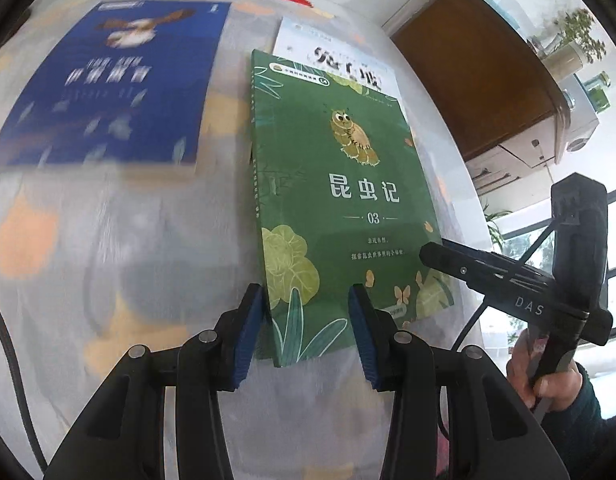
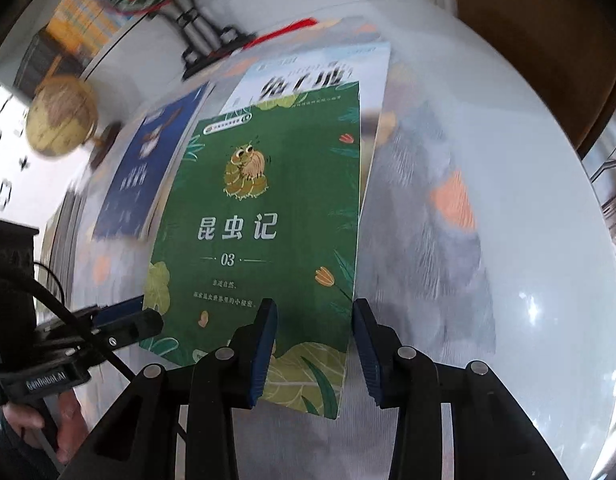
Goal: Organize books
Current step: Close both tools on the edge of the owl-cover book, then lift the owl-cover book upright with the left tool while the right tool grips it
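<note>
A green book (image 1: 340, 200) (image 2: 267, 200) with a cartoon insect on its cover partly overlaps a white book (image 1: 336, 60) (image 2: 308, 72). It looks sharp in both views while the table blurs. My left gripper (image 1: 305, 320) (image 2: 143, 314) is shut on its near left corner, one pad against the spine and the other over the cover. At the near right corner my right gripper (image 2: 314, 320) (image 1: 428, 252) is shut on it, one pad at the outer edge and the other over the cover. A blue book (image 1: 107, 88) (image 2: 147, 172) lies flat to the left.
The round table (image 1: 107, 260) has a glossy patterned cover. A globe (image 2: 61, 120) and a black ornament stand (image 2: 199, 28) are at its far side. A brown wooden cabinet (image 1: 476, 72) stands beyond the right edge. A person's hand (image 1: 548, 376) holds the right gripper's handle.
</note>
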The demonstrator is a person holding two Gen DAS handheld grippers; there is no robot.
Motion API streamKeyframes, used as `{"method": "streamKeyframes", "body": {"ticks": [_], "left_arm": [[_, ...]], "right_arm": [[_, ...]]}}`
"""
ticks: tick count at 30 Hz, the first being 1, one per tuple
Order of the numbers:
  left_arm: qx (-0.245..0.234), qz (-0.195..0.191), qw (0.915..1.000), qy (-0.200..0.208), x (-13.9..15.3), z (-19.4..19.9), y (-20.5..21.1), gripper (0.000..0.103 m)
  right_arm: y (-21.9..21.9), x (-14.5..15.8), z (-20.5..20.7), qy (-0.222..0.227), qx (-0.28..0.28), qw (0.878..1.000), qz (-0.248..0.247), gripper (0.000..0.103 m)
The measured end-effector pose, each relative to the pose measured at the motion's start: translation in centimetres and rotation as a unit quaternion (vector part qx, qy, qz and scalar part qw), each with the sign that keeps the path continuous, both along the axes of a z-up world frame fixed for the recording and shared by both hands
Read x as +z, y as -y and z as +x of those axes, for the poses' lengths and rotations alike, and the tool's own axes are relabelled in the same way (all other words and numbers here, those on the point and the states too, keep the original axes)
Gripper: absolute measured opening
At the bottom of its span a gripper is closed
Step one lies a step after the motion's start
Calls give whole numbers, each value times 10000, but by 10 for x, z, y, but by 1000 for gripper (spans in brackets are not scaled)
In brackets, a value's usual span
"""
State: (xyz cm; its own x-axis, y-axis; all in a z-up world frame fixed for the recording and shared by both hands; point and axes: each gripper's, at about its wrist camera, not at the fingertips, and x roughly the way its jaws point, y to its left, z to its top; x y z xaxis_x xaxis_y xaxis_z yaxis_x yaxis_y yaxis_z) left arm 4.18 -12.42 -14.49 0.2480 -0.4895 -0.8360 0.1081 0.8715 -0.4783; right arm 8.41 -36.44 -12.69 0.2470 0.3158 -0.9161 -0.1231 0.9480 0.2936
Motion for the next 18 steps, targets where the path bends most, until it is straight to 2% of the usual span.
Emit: {"method": "streamKeyframes", "body": {"ticks": [4,9,11,12,14,16,18], "left_arm": [[184,156,9997,73,0,-9,0,40],[-12,508,9984,267,-1,-4,15,41],[-40,535,9980,341,1,-3,17,41],[-12,398,9985,368,3,-3,14,41],[106,-361,9980,511,20,-10,0,41],[100,-1181,9911,613,41,-13,-9,41],[3,-1226,9896,751,52,-13,-5,41]], "right_arm": [[0,1,-18,67,85,9997,-227,38],[-10,-1,-27,170,280,9991,-268,39],[-11,-1,-27,224,258,9989,-311,39],[-9,-1,-28,243,230,9991,-272,39],[-4,-2,-28,247,141,9995,-135,39],[4,-3,-28,245,50,9996,104,39],[10,-4,-28,235,-20,9992,323,40]]}}
